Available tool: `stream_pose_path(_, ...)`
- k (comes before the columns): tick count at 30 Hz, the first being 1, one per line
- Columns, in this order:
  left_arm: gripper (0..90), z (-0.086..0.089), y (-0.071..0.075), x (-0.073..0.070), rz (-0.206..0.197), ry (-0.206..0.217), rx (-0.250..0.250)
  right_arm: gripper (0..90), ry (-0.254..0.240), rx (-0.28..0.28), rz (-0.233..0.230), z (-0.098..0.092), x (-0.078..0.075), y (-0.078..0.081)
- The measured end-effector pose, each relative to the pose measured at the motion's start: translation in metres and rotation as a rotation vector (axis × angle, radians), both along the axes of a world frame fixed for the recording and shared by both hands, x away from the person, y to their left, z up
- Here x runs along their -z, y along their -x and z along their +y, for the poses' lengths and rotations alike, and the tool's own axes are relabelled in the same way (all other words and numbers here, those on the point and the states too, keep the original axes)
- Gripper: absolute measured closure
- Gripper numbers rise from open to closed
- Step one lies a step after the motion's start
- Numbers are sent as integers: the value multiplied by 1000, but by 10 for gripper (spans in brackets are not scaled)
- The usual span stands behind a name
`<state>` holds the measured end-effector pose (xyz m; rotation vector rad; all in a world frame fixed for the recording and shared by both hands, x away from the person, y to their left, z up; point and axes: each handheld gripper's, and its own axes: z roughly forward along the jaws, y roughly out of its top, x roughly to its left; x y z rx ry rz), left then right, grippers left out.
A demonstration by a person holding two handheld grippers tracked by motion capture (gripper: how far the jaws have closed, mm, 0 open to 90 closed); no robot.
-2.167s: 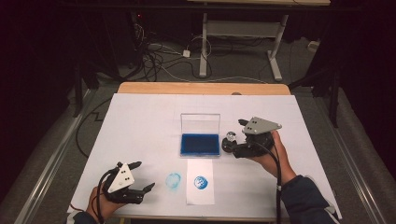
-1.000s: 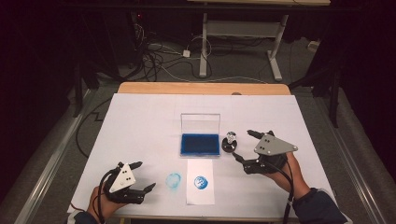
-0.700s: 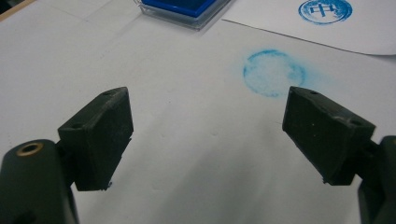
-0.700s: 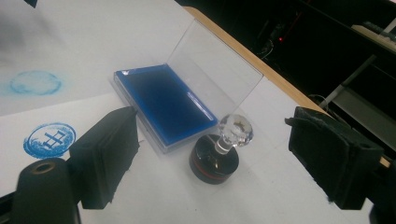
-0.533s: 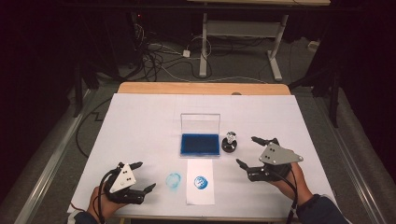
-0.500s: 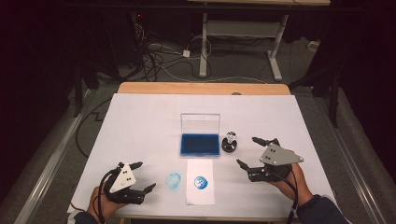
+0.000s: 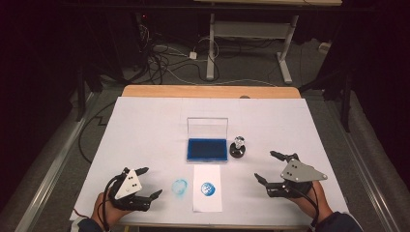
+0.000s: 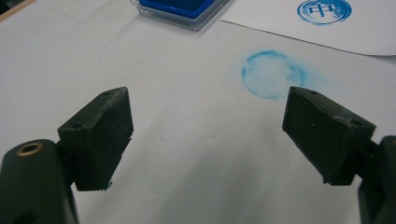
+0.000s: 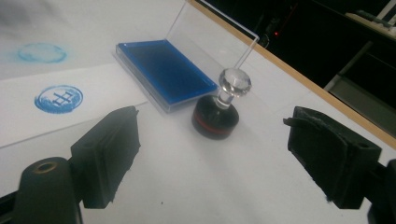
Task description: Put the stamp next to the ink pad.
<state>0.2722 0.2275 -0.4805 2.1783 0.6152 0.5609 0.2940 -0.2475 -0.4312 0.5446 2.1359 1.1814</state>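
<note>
At the near edge of the white-covered table point(image 7: 145, 125) the left gripper point(image 7: 148, 182) rests low with its jaws spread wide around nothing, a smudged blue ring point(image 7: 180, 187) on the cover just beyond its tips, while the right gripper point(image 7: 270, 166) sits at the near right, jaws likewise wide apart and empty. Between them lies a paper slip point(image 7: 208, 203) bearing a clear round blue stamp print point(image 7: 208, 188). Farther back sits the open blue ink pad point(image 7: 207, 149) with its clear lid upright, and the black stamp point(image 7: 238, 147) with a crystal knob stands just right of it, apart from both grippers
</note>
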Motion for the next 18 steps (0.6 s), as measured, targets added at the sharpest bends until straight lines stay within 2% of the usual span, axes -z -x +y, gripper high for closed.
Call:
stream_pose_path(5, 153, 0, -1, 0, -2, 0, -2, 164, 6, 13, -14, -9, 10, 6)
stream_pose_path(9, 152, 0, -3, -1, -3, -1, -4, 166, 21, 32, -4, -16, 19, 10)
stream_pose_path(18, 151, -3, -2, -1, -10, -20, 0, 166, 5, 48, 42, -28, 31, 22)
